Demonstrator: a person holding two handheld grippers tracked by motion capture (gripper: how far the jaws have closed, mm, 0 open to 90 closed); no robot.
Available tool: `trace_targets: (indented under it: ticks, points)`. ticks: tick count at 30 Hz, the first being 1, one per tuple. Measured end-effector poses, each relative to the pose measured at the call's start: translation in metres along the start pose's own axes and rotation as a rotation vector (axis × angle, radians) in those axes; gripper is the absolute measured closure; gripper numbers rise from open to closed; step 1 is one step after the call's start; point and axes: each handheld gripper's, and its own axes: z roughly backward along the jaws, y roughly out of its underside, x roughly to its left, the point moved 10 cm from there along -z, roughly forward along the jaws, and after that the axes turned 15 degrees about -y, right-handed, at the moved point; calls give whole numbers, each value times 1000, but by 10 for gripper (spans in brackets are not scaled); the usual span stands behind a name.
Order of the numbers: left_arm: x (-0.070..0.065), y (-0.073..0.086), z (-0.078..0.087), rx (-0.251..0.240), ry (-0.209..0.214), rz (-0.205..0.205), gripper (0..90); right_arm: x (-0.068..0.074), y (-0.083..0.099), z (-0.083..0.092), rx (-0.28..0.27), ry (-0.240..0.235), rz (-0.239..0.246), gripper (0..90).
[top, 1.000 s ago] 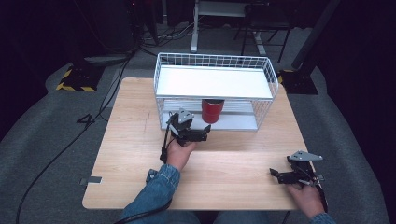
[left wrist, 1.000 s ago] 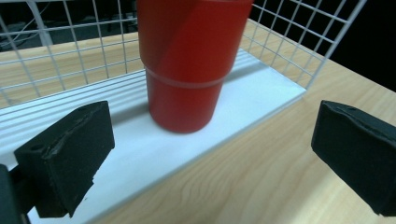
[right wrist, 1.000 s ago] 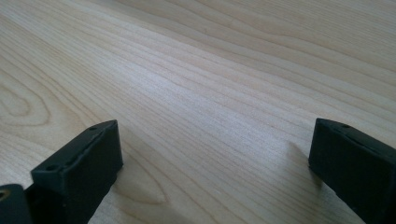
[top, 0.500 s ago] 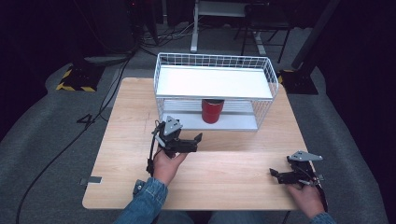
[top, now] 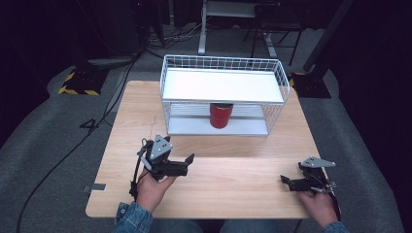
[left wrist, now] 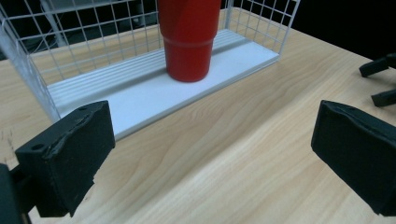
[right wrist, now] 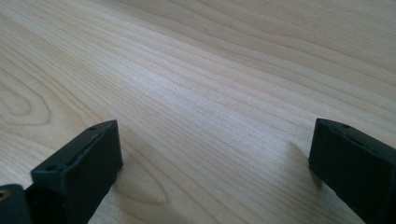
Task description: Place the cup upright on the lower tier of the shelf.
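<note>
Red tumbler (top: 221, 115) (no label legible) stands inside wire rack (top: 272, 73); left claw (top: 187, 162) and right claw (top: 286, 182) gape empty.

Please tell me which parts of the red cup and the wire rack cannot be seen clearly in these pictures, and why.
- Red cup, high view: its top is hidden under the upper shelf of the wire rack.
- Red cup, left gripper view: the rim is cut off by the top edge, so its contents cannot be told.
- Wire rack, left gripper view: its upper shelf is cut off too.
</note>
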Motion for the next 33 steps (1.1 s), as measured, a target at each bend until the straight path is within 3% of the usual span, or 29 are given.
trace_targets:
  ticks: [3, 6, 12, 17, 24, 33]
  points:
    - [3, 11, 10, 35, 17, -21, 5, 0, 0, 0, 0, 0, 0, 28]
    - [7, 18, 19, 32, 16, -28, 9, 0, 0, 0, 0, 0, 0, 28]
    - [14, 33, 31, 61, 27, -4, 9, 0, 0, 0, 0, 0, 0, 28]
    - [26, 56, 44, 92, 9, 7, 9, 0, 0, 0, 0, 0, 0, 28]
    - [32, 74, 48, 138, 26, 27, 10, 0, 0, 0, 0, 0, 0, 28]
    - [49, 113, 44, 250, -8, 33, 15, 0, 0, 0, 0, 0, 1, 28]
